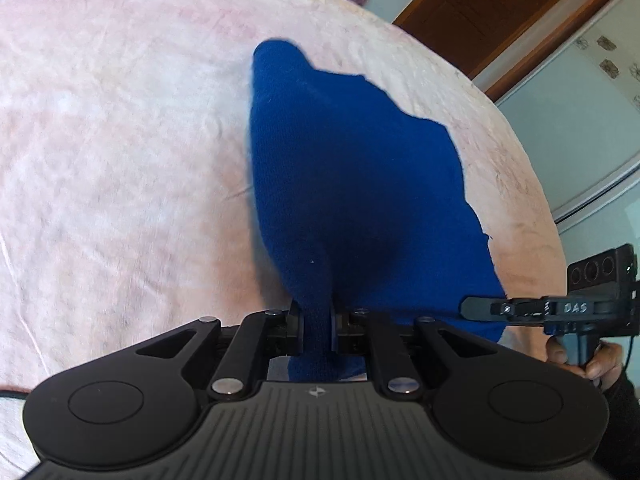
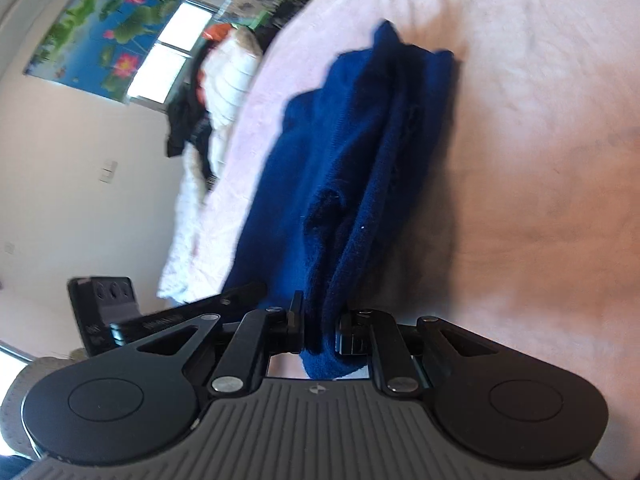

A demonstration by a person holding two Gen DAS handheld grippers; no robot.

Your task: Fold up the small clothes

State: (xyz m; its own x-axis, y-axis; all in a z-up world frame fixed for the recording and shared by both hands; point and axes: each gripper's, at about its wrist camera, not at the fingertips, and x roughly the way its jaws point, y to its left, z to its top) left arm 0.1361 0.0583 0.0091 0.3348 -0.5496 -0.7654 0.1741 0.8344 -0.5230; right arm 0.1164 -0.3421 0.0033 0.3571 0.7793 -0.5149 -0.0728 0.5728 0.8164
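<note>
A small blue knitted garment [image 1: 344, 168] lies stretched over the pink bedspread [image 1: 120, 140]. My left gripper [image 1: 317, 330] is shut on its near edge, cloth bunched between the jaws. My right gripper [image 2: 320, 330] is shut on another edge of the same blue garment [image 2: 360, 152], which hangs in folds away from it. The right gripper also shows at the right edge of the left wrist view [image 1: 472, 307], pinching the garment's corner. The left gripper shows at the left of the right wrist view [image 2: 248, 290], beside the cloth.
The pink bedspread [image 2: 540, 160] covers the whole bed. A pile of white and dark clothes [image 2: 224, 92] lies at the bed's far side below a window. A brown wooden door [image 1: 492, 12] and a pale cabinet [image 1: 580, 120] stand beyond the bed.
</note>
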